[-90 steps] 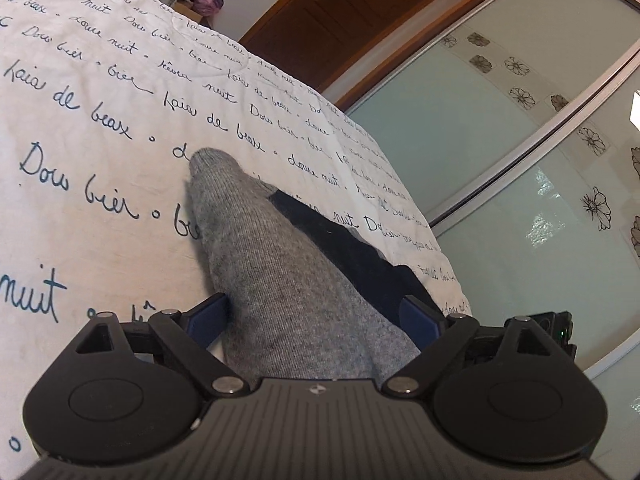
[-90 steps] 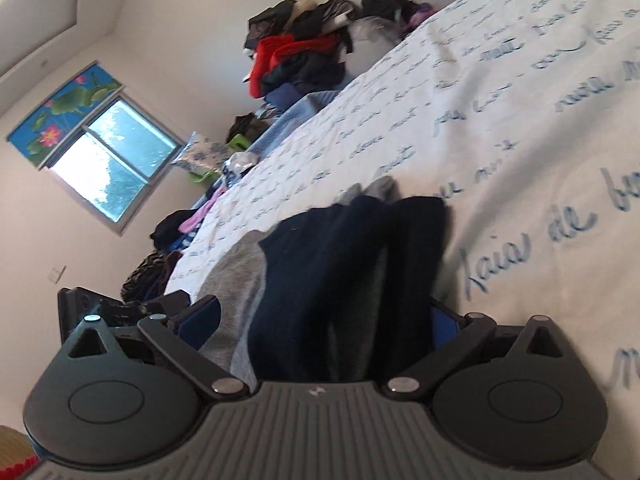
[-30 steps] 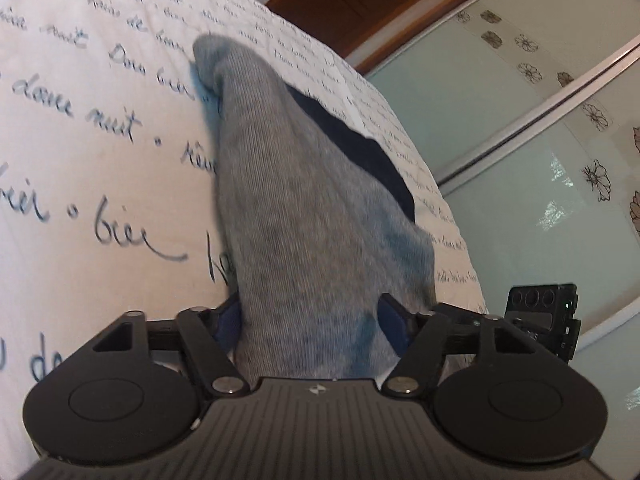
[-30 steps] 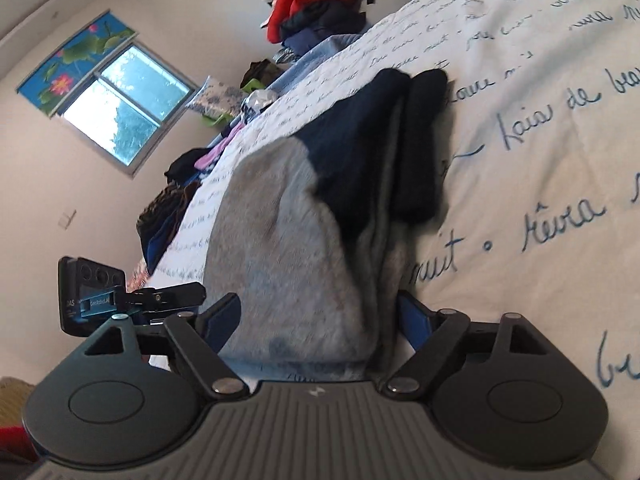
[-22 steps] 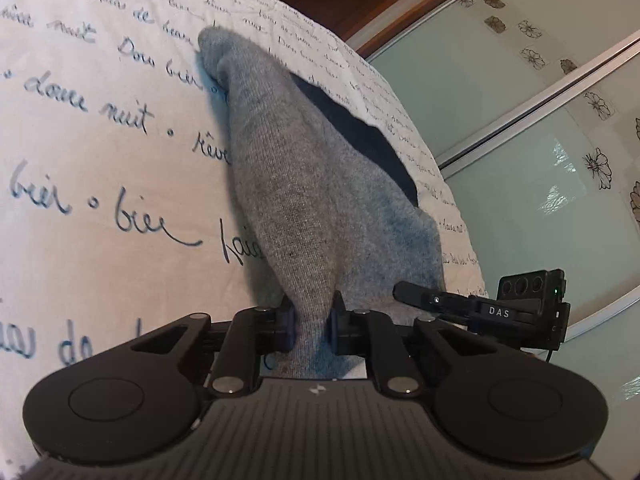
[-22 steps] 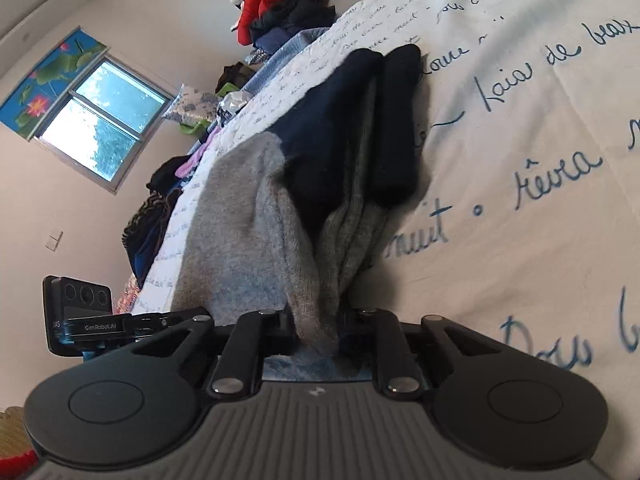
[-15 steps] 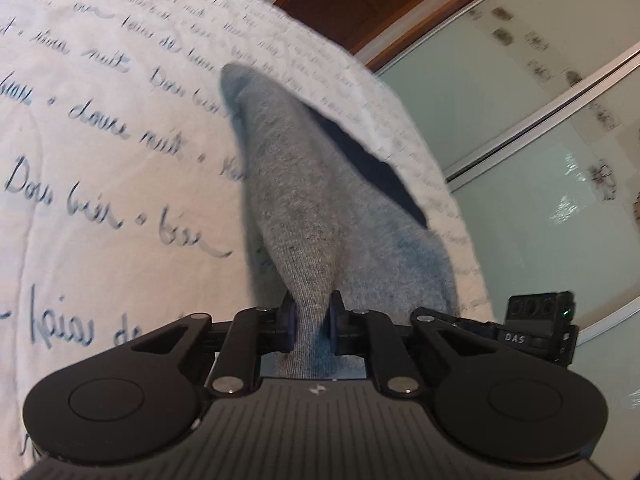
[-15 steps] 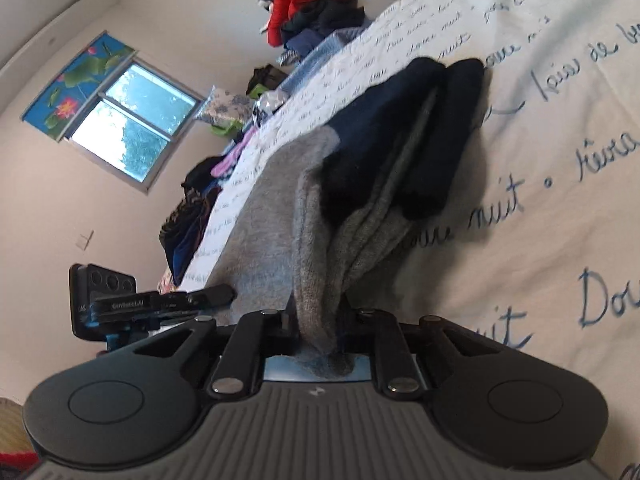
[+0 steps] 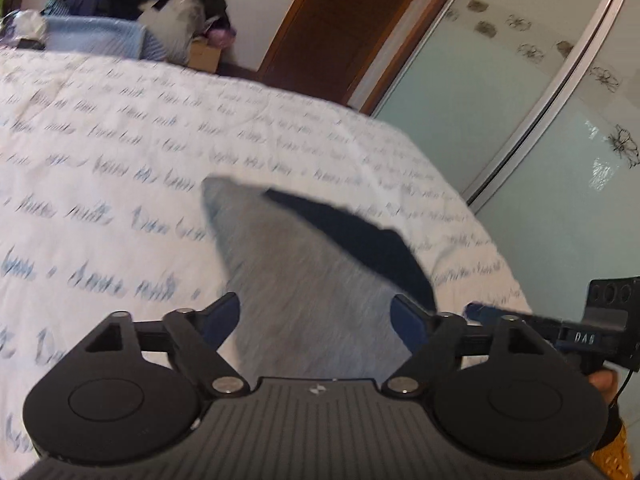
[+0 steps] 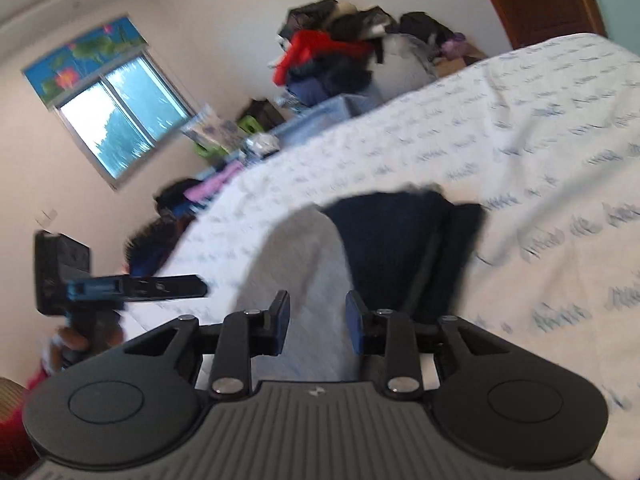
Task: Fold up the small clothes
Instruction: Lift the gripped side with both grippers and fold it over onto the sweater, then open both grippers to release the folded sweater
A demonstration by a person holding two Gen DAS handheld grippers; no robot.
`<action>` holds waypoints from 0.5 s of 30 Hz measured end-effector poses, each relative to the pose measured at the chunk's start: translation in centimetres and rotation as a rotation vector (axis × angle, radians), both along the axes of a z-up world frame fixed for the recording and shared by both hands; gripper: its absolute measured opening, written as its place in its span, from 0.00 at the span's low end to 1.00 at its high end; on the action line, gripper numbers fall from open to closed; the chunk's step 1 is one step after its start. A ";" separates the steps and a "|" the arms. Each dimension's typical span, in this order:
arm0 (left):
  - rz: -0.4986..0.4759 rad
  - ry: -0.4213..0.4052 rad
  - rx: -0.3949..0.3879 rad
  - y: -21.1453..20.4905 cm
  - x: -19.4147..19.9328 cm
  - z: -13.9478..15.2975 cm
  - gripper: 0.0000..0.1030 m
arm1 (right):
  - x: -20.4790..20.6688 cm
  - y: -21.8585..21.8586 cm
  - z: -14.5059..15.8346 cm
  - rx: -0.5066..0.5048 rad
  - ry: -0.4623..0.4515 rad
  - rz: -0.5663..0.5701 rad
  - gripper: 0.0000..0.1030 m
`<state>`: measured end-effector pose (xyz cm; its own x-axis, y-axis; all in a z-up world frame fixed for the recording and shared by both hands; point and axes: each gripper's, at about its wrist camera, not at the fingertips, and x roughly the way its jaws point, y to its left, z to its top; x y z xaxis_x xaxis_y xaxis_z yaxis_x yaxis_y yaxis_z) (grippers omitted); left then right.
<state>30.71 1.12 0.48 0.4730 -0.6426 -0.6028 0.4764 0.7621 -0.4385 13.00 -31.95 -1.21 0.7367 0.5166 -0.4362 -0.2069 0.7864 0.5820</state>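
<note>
Both the left gripper and right gripper are opening above the grey sock, gripping nothing.

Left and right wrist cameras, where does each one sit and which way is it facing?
Left wrist: on the left claw, facing along the bed toward the door and glass wardrobe; its jaws are opening over the grey and navy garment, right claw at the frame's right.
Right wrist: on the right claw, facing the window and clothes pile; jaws opening, left claw at left.
Shared: garment, bed.
</note>
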 end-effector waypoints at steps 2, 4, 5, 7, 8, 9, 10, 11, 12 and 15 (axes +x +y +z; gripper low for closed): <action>-0.007 0.009 0.002 -2.1 1.4 -0.7 0.81 | 2.2 0.5 -0.8 0.032 0.029 0.004 0.30; 0.015 0.028 0.053 -3.6 2.6 -2.3 0.82 | 3.9 1.2 -1.9 -0.071 0.089 -0.039 0.30; 0.013 0.038 0.086 -4.2 3.1 -3.3 0.82 | 4.4 1.7 -2.4 -0.165 0.112 -0.075 0.28; 0.027 0.027 0.189 -5.1 3.6 -5.1 0.82 | 4.6 3.0 -3.0 -0.315 0.112 -0.128 0.27; 0.043 -0.006 0.256 -5.3 3.3 -5.5 0.82 | 4.1 3.0 -3.0 -0.312 0.100 -0.139 0.27; 0.054 -0.030 0.301 -5.4 3.1 -5.6 0.83 | 3.6 3.2 -2.6 -0.293 0.085 -0.142 0.28; 0.057 -0.032 0.304 -5.0 2.9 -5.7 0.82 | 2.9 3.6 -2.0 -0.281 0.059 -0.138 0.28; 0.060 -0.020 0.285 -4.7 2.6 -5.6 0.82 | 2.3 4.1 -1.6 -0.283 0.030 -0.132 0.28; 0.064 -0.015 0.273 -4.6 2.3 -5.4 0.82 | 1.9 4.6 -1.3 -0.299 0.004 -0.121 0.28; 0.083 -0.052 0.298 -4.7 0.8 -4.7 0.84 | 2.3 6.4 -1.5 -0.380 -0.005 -0.088 0.29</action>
<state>31.49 -3.56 -4.27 0.5516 -0.3990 -0.7324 0.4231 0.8907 -0.1666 15.35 -25.51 -2.67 0.7734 0.2536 -0.5809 -0.1313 0.9607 0.2445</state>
